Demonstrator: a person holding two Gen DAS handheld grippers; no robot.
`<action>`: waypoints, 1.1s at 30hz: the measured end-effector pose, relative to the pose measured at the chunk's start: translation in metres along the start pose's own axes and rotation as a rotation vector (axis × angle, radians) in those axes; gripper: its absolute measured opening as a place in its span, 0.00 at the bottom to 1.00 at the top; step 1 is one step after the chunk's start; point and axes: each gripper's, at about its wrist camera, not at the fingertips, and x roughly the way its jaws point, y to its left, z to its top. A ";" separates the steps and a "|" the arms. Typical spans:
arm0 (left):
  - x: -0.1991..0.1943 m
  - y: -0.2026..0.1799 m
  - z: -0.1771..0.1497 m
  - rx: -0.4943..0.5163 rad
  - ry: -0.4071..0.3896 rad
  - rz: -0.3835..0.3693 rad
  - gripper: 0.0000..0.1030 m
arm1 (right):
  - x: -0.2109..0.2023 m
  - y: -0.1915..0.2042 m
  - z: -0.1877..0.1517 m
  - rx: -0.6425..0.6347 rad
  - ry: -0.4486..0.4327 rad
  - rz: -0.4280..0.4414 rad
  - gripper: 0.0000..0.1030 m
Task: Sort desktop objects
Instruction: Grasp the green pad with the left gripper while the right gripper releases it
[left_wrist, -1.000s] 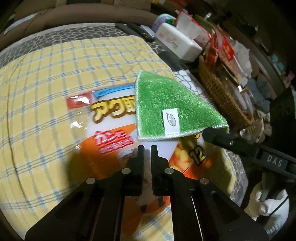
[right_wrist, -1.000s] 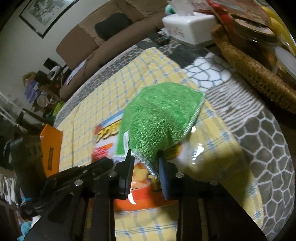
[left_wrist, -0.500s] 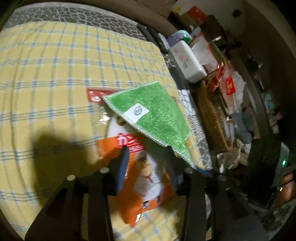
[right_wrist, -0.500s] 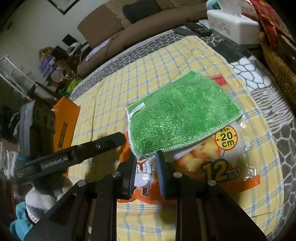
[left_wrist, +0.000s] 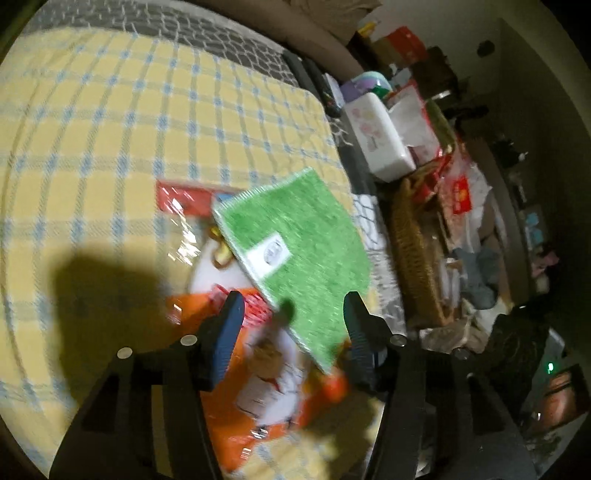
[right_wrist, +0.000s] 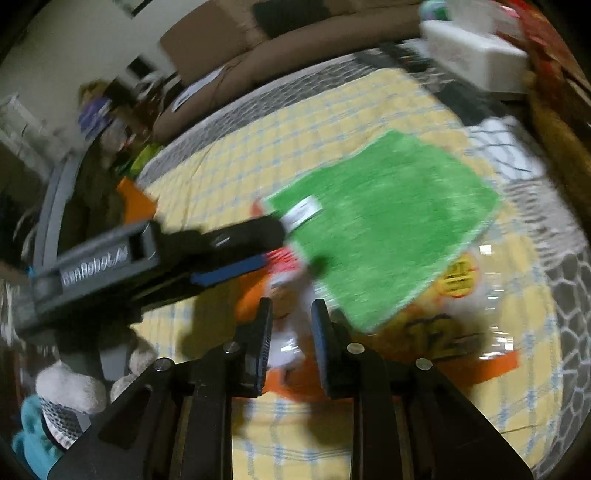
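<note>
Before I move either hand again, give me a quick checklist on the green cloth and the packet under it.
1. Green cloth released by the right gripper: ok, nothing pinched; it is opening.
2. Cloth free of the left gripper: ok, it is opening and its fingers straddle the near corner without pressing it.
3. Cloth lying flat on the packet: ok, spread out with the white label facing up.
4. Packet resting on the yellow checked blanket: ok.
5. Grippers apart from each other: ok, the left one reaches in beside the cloth's label edge in the right wrist view.
6. Packet print readable: cannot tell, both views are blurred.
</note>
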 end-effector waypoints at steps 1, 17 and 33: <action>-0.002 0.000 0.003 0.012 -0.010 0.024 0.55 | -0.003 -0.012 0.000 0.037 -0.013 -0.018 0.46; 0.038 -0.018 0.036 0.231 -0.028 0.299 0.63 | 0.006 -0.057 0.005 0.187 -0.068 -0.050 0.57; 0.005 -0.017 0.018 0.234 -0.058 0.250 0.03 | 0.015 -0.031 0.008 0.110 -0.040 -0.055 0.53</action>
